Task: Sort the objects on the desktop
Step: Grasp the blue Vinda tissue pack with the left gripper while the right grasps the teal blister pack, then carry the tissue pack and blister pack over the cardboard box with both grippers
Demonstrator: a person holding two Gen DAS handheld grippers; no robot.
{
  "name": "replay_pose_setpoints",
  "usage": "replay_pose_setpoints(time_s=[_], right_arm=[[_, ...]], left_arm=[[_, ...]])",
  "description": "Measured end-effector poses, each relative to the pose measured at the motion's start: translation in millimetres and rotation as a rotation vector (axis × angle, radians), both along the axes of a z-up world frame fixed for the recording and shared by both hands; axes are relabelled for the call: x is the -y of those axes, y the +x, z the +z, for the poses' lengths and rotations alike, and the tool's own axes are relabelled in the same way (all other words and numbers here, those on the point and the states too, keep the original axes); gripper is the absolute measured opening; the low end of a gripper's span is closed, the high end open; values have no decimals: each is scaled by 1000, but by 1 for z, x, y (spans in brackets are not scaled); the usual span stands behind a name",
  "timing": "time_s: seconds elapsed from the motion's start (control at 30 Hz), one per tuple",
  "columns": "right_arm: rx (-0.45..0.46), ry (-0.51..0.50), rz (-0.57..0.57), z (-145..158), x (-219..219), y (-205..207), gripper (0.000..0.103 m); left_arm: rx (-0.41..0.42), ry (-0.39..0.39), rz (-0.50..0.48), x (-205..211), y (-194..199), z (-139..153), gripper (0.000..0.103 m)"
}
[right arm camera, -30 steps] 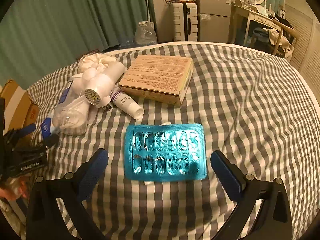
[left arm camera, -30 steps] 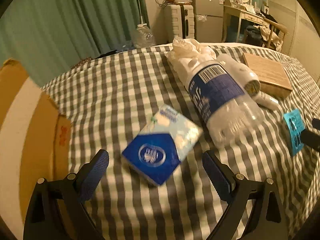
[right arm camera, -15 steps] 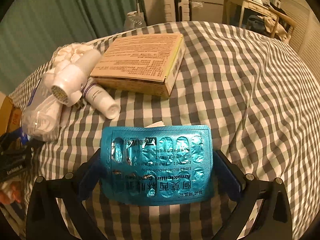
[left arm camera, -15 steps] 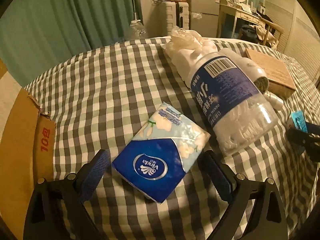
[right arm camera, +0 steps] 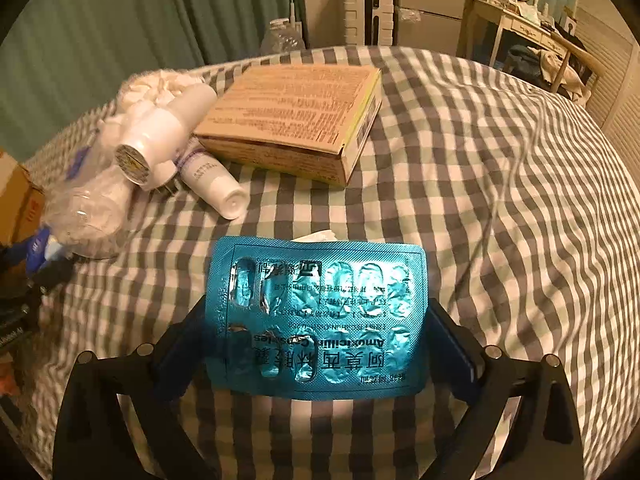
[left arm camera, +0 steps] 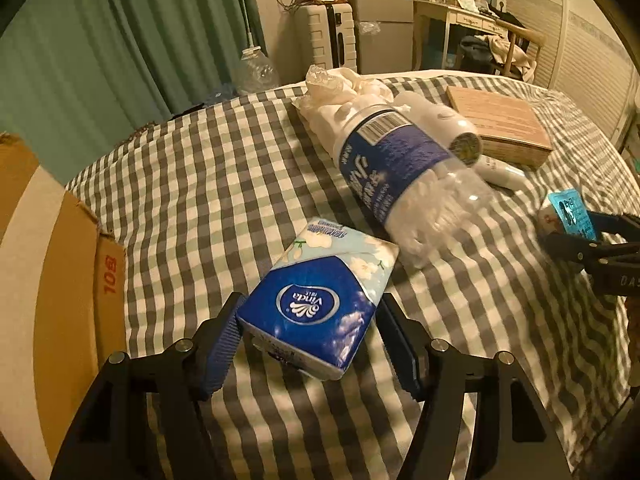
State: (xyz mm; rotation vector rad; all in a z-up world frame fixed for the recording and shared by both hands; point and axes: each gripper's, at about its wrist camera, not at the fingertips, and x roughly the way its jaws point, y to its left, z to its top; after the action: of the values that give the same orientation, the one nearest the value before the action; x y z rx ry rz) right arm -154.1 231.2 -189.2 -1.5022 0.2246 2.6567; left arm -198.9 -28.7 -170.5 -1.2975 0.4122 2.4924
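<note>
My left gripper (left arm camera: 308, 340) has just been closing its jaws, and they now stand on either side of the blue Vinda tissue pack (left arm camera: 320, 300); the left pad touches the pack's corner, while on the right side I cannot tell whether the pad presses it yet. The pack lies tilted on the grey-and-white checked cloth (left arm camera: 200, 184), its pale flowered end pointing away from me. Just beyond it lies a clear plastic water bottle (left arm camera: 404, 176) with a dark blue label, on its side, its base toward me. Behind the bottle sits a crumpled white plastic bag (left arm camera: 340, 92), and beside it a white cylindrical container (left arm camera: 444, 124) and a flat brown cardboard box (left arm camera: 500, 120). At the left edge stands an open cardboard carton (left arm camera: 48, 280).

My right gripper (right arm camera: 316, 340) has its jaws set wide, with the teal Amoxicillin blister pack (right arm camera: 316, 316) between them; the pack hides both pads, so I cannot tell whether they grip it. The pack lies flat on the cloth, foil side up, several pockets already pushed out. A scrap of white paper (right arm camera: 316, 237) peeks from under its far edge. Further off lies a small white tube (right arm camera: 212, 184), touching the white container and near the box.
</note>
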Motion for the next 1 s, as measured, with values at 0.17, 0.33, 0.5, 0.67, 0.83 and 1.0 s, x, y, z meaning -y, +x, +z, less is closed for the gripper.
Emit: replay_pose_setpoints(time_s=[0.17,0.33,0.5,0.67,0.83,1.0], right_arm=[[-78,-76,-31,25,-6,19,98],[-179,-115,-68,60,-17,45,98],[-219,-176,-111,80,-44,67,99],[-250,-187,-133,94,-48,86,99],[-272,-165,-85,115,-33,95,99],[-308,-148,3,148,-1,105,99]], left_arm=[[5,5,-12,0,10,5,66],[7,68,5,4,24,23,66],[6,107,-4,7,36,41,66],[-3,139,16,12,55,53,66],[-38,170,6,13,74,79,66],[-103,234,7,27,85,126,66]])
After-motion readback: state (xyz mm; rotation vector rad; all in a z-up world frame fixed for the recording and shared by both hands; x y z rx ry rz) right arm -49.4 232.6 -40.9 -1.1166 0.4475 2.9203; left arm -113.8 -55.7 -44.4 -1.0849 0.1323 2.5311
